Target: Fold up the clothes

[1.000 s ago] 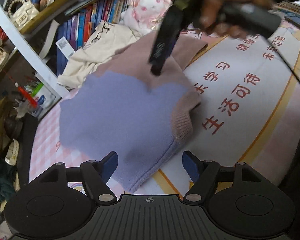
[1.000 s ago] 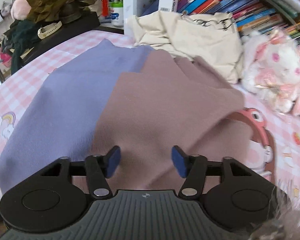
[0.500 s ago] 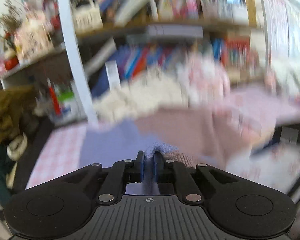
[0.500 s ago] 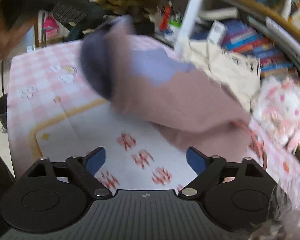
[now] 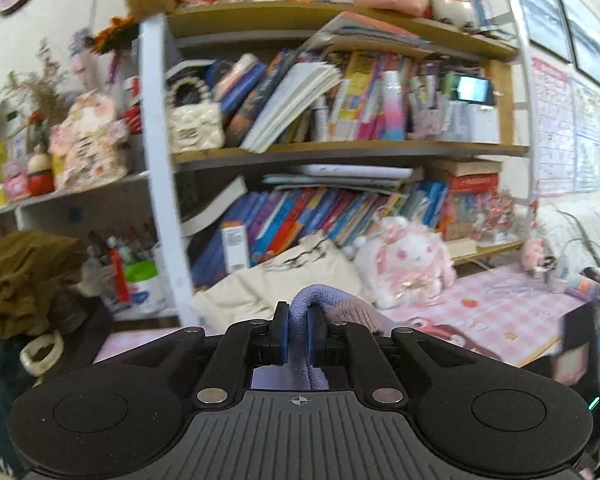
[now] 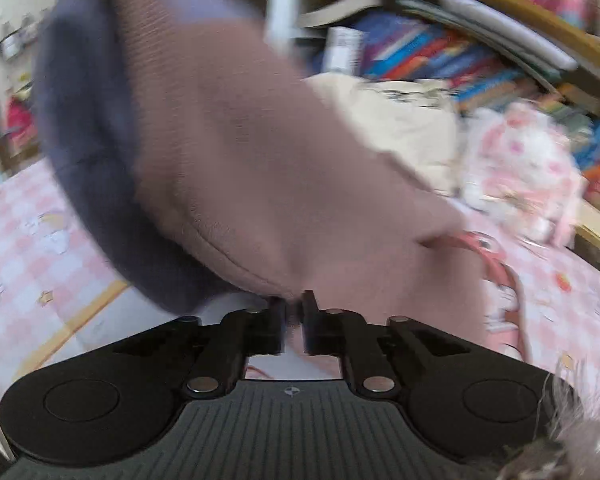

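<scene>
Left gripper (image 5: 298, 334) is clamped on the sweater's (image 6: 260, 152) purple knit edge. Right gripper (image 6: 294, 320) pinches its mauve edge. The sweater hangs raised above the pink checked tablecloth (image 6: 24, 240); a cream garment (image 6: 400, 120), plush rabbit (image 5: 406, 262) and bookshelf (image 5: 340, 148) lie beyond.

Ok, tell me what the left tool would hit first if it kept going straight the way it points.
Beyond the sweater hem it grips, the left tool points at the cream garment heaped against the bookshelf, likely first contact. Depth is unclear, so the slanted books behind could be close too.
</scene>
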`<state>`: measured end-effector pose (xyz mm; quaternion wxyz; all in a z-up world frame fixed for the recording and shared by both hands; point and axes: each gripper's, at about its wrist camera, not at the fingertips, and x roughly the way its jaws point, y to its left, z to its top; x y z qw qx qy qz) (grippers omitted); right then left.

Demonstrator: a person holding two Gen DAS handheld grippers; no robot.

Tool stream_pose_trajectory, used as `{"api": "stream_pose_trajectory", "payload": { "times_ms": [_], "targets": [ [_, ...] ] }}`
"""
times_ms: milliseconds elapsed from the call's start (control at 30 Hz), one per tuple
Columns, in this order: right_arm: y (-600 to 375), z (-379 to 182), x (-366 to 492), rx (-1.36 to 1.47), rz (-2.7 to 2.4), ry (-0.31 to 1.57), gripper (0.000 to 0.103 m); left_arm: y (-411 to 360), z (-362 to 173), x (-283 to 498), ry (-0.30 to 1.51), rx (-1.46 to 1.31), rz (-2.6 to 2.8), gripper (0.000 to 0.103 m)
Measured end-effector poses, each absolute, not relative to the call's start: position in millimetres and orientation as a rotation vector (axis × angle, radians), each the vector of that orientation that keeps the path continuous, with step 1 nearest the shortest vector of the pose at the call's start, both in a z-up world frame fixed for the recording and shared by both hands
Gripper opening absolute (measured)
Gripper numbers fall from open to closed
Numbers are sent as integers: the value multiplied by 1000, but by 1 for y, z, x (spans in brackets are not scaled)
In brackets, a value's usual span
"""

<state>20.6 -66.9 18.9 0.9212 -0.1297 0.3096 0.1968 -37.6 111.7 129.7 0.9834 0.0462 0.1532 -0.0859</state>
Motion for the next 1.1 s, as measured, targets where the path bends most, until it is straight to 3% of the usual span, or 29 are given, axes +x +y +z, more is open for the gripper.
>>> {"api": "stream_pose_trajectory", "payload": {
  "times_ms": [167,300,667,767,833,933,1100],
  "targets": [
    [-106,68,5,-284,260,435,7,120,130,-46,282,71,-131,7],
    [-129,126,-12,-312,190,219,6,114,153,-58,151,82,-120,7],
    [-184,285,-132,-184,462,-429,6,125,278,-131,-415,13,-117,7],
    [-191,310,-150,-213,451,-501,6,120,297,-136,-499,-4,-149,7],
    [-198,316,-139,-201,445,-439,6,115,299,-121,-457,9,-178,8],
    [-211,301,-94,-134,434,-167,7,103,271,-66,-178,72,-218,8],
    [-214,187,9,-92,357,395,6,74,134,42,418,190,-239,15]
  ]
}}
